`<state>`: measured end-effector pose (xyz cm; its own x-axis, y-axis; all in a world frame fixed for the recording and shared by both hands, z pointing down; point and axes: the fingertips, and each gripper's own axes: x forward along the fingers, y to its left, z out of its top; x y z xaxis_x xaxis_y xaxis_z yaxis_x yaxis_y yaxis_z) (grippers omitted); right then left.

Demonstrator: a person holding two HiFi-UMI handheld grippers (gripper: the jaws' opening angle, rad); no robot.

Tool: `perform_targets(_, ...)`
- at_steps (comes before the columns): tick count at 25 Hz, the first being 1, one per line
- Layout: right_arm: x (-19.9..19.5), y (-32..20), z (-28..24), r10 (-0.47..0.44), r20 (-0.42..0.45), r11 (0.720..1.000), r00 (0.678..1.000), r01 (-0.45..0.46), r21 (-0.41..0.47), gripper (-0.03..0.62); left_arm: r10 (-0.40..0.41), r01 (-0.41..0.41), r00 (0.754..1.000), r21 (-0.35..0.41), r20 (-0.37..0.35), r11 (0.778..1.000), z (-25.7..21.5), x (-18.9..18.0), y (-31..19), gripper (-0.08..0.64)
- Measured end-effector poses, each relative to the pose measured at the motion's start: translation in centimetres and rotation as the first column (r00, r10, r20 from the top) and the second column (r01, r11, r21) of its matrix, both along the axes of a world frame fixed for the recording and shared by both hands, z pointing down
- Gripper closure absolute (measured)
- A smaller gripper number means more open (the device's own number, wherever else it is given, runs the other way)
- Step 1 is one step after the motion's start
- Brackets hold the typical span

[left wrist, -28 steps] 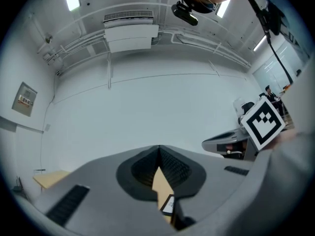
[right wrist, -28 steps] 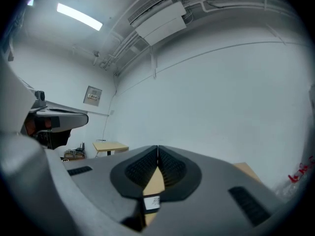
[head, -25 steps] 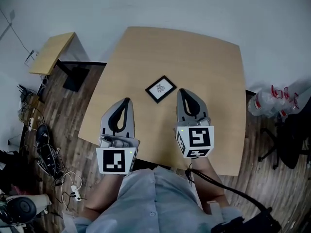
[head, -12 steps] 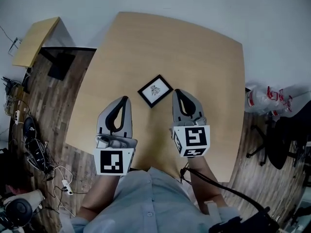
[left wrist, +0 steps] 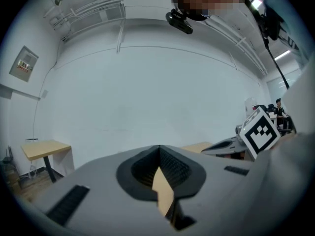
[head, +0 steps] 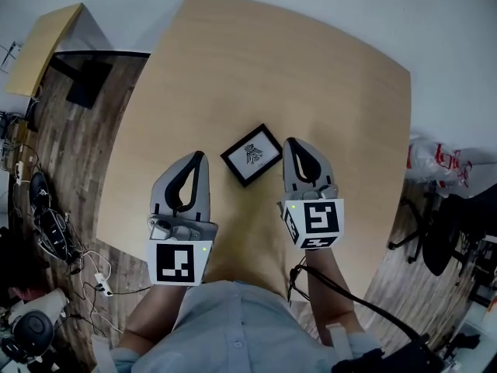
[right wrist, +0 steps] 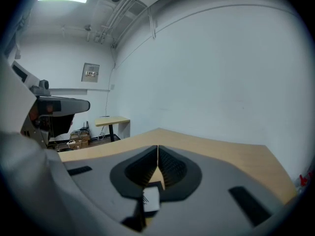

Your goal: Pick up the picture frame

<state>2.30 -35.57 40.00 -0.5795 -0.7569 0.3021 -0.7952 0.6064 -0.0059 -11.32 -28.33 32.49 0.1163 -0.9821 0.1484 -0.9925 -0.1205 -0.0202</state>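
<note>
Both grippers are closing in on the picture frame (head: 251, 155). It lies flat on the surface (head: 311, 61) btwn them: left gripper (head: 203, 156) near its left corner, right gripper (head: 292, 143) tight beside its right corner (touching or not, can't tell). Fingers are pressed together on both, nothing pinched. The right gripper view catches the frame just below its tips. Approach looks about done, grab not begun, so the fingers prob. need to spread first. Vs a sec ago: both tips have slid further alongside the frame, and the left one is now level w/ its middle.
</note>
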Motion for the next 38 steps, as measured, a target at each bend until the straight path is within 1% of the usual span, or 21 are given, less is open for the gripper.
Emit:
perform_targets(8, -0.9, -1.3, 5.6, -0.048, -0.057, 0.991, 0.997, 0.040, -0.125, 0.589, -0.006, 0.005, 1.000, -0.110, -0.007, 0.994, 4.2, -1.3, -2.2, 0.558)
perform_targets(13, -1.5, -1.3, 9.2, -0.095, -0.100, 0.973, 0.991, 0.071, -0.220, 0.578, -0.044, 0.042, 0.999, -0.162, -0.009, 0.986, 6.2, -2.9, -3.1, 0.558)
perform_targets(16, -2.5, -1.2, 10.7, -0.121, -0.134, 0.964, 0.984, 0.084, -0.252, 0.539, -0.053, 0.051, 0.999, -0.162, -0.009, 0.985, 6.9, -4.3, -3.2, 0.558)
perform_targets(19, -2.9, -1.4, 11.6, -0.137, -0.142, 0.956, 0.980, 0.094, -0.278, 0.521, -0.026, 0.029, 0.999, -0.122, 0.032, 0.992, 6.6, -4.8, -3.6, 0.558)
perform_targets(20, -3.0, -1.4, 12.0, -0.143, -0.143, 0.952, 0.979, 0.097, -0.291, 0.518, -0.021, 0.026, 0.999, -0.119, 0.036, 0.993, 6.6, -4.8, -3.8, 0.558)
perform_targets(23, -2.9, -1.3, 12.9, -0.160, -0.156, 0.940, 0.975, 0.102, -0.326, 0.509, -0.015, 0.018, 0.999, -0.117, 0.030, 0.993, 6.7, -4.6, -4.2, 0.558)
perform_targets(25, -2.9, -1.3, 13.5, -0.170, -0.170, 0.935, 0.971, 0.105, -0.338, 0.506, -0.011, 0.013, 1.000, -0.112, 0.012, 0.994, 6.8, -4.3, -4.5, 0.558)
perform_targets(27, -2.8, -1.4, 13.7, -0.175, -0.181, 0.934, 0.968, 0.105, -0.341, 0.503, -0.019, 0.020, 1.000, -0.141, 0.007, 0.990, 7.4, -4.3, -4.5, 0.558)
perform_targets(29, -2.7, -1.4, 13.9, -0.181, -0.174, 0.929, 0.968, 0.111, -0.352, 0.500, -0.017, 0.020, 1.000, -0.143, 0.020, 0.990, 7.6, -4.3, -4.7, 0.558)
perform_targets(33, -3.0, -1.0, 14.7, -0.221, -0.184, 0.913, 0.958, 0.137, -0.385, 0.491, -0.054, 0.048, 0.998, -0.217, -0.023, 0.975, 8.6, -4.4, -4.3, 0.558)
perform_targets(38, -3.2, -1.0, 14.8, -0.227, -0.206, 0.912, 0.952, 0.133, -0.388, 0.492, -0.051, 0.044, 0.998, -0.223, -0.027, 0.974, 8.7, -4.4, -4.2, 0.558)
